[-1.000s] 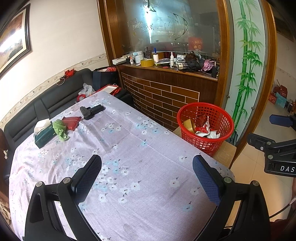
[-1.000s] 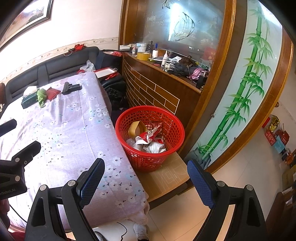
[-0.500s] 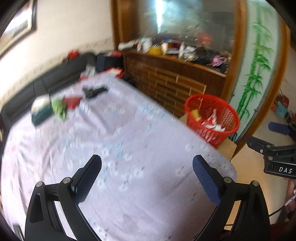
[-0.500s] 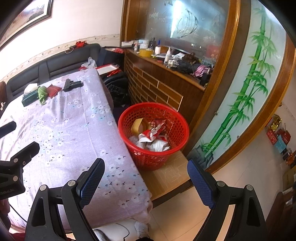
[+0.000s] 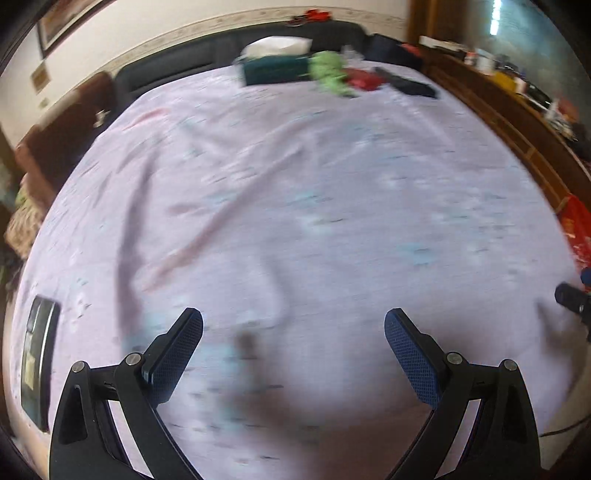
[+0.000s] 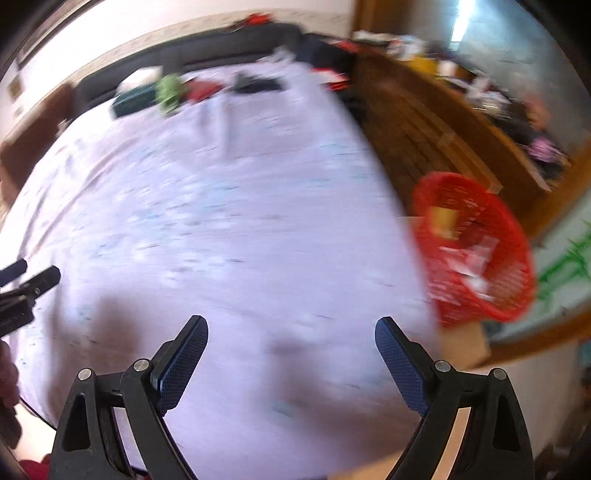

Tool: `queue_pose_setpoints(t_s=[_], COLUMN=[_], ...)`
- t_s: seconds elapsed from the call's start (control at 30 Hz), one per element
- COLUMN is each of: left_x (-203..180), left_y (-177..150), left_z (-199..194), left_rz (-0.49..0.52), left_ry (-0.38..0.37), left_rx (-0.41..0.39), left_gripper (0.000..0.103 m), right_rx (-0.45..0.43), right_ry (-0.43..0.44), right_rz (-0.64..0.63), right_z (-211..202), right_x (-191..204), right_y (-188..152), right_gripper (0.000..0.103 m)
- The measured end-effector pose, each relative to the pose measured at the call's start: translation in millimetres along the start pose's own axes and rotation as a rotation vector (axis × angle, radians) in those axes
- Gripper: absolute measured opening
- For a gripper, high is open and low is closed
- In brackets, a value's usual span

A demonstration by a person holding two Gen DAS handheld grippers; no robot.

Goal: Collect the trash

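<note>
Where both cameras look out over the table, the left gripper (image 5: 293, 339) and the right gripper (image 6: 291, 349) each stand with jaws spread wide and nothing between them. Both views are smeared by motion blur, so fine detail is unreliable. Beneath the grippers lies a pale lilac tablecloth (image 5: 295, 177) with a faint flower print and several long creases; it covers the whole table. At the near left edge of the cloth, in the left wrist view, a dark flat phone-like object (image 5: 37, 369) lies face up. Off the right side of the table, set lower than the cloth, stands the red mesh basket (image 6: 476, 247); pale crumpled scraps (image 6: 469, 262) and a yellowish item, not identifiable, lie inside it. Across the far end of the cloth a row of things sits close together: a teal tissue box (image 5: 275, 68) with white tissue showing, a green crumpled wad (image 5: 330, 72) just beside it, a red flat packet (image 5: 364, 79) next, and a dark object (image 5: 410, 86) at the right end. Behind the table runs a black sofa (image 5: 177, 61). To the right rises a brown brick-pattern counter (image 6: 436, 125) with cluttered items on top, too blurred to name. A cream wall (image 5: 159, 18) closes the room, with a framed picture (image 5: 62, 16) at upper left.
</note>
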State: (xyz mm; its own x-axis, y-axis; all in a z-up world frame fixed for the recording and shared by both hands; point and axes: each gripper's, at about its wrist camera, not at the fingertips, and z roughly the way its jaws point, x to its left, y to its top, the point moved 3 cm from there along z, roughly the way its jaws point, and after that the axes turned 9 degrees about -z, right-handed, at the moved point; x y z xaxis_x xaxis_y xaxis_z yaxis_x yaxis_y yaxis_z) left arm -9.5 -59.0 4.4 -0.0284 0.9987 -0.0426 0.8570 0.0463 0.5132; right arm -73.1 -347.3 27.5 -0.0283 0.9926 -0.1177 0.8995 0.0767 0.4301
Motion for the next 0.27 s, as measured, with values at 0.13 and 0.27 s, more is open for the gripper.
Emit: queue_pose_setpoints(t_s=[0.13,0.27], left_x=[45,63], left_y=[-1,-2], left_z=[13,20], left_rz=[-0.11,-0.095], left_ry=[-0.004,0.022], left_rx=[0.037,0.01], left_gripper=[0.098,0.099], right_rx=[0.011,-0.018], right_ry=[0.048,0.052], right_rz=[-0.023,-0.037], right_z=[30,49], right_x=[42,79], right_y=[25,42], right_gripper=[0.094,0.094])
